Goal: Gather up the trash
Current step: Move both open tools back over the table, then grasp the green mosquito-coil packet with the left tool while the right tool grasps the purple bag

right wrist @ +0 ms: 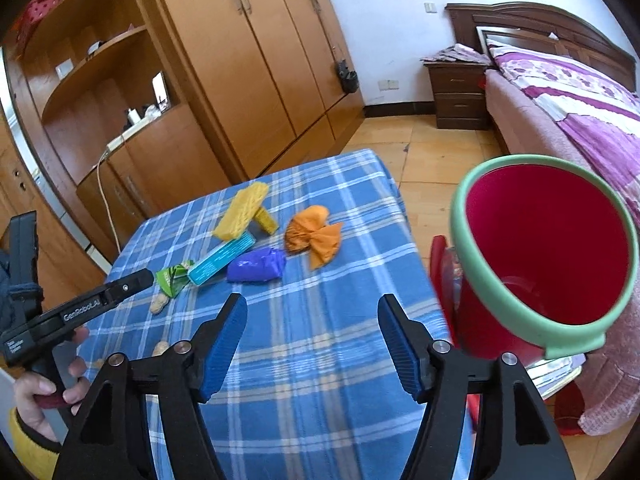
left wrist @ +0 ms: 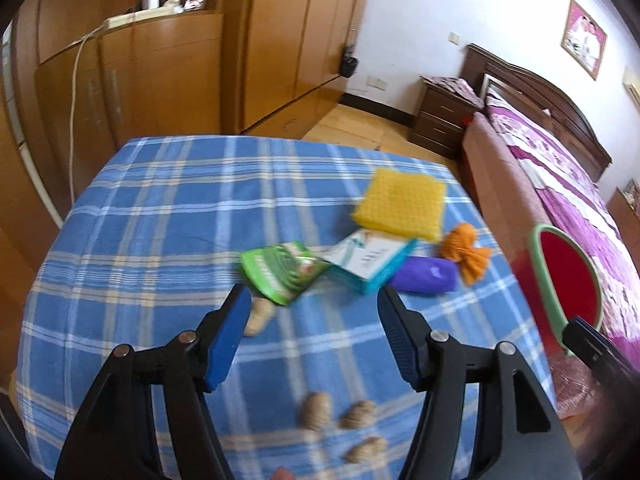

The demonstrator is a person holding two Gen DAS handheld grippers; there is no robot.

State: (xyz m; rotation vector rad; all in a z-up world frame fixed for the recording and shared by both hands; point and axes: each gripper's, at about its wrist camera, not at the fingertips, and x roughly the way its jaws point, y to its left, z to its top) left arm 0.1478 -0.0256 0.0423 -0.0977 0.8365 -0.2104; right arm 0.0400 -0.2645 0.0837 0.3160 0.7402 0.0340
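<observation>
Trash lies on a blue plaid tablecloth (left wrist: 160, 220): a green wrapper (left wrist: 282, 272), a teal box (left wrist: 368, 260), a purple bag (left wrist: 424, 276), crumpled orange paper (left wrist: 466, 252) and a yellow sponge (left wrist: 402, 206). Peanut shells (left wrist: 316, 410) lie nearer. My left gripper (left wrist: 313, 294) is open and empty just short of the wrapper, with one shell (left wrist: 260, 316) by its left finger. My right gripper (right wrist: 313, 302) is open and empty above the cloth, short of the purple bag (right wrist: 256, 266). A red bin with a green rim (right wrist: 458, 216) stands to its right.
The bin rests on a red stool (right wrist: 438, 264) off the table's right edge. A bed (right wrist: 580, 92) and a nightstand (right wrist: 460, 92) are beyond it, wooden wardrobes (right wrist: 240, 72) behind the table. A hand (right wrist: 44, 396) holds the left gripper's handle at the left.
</observation>
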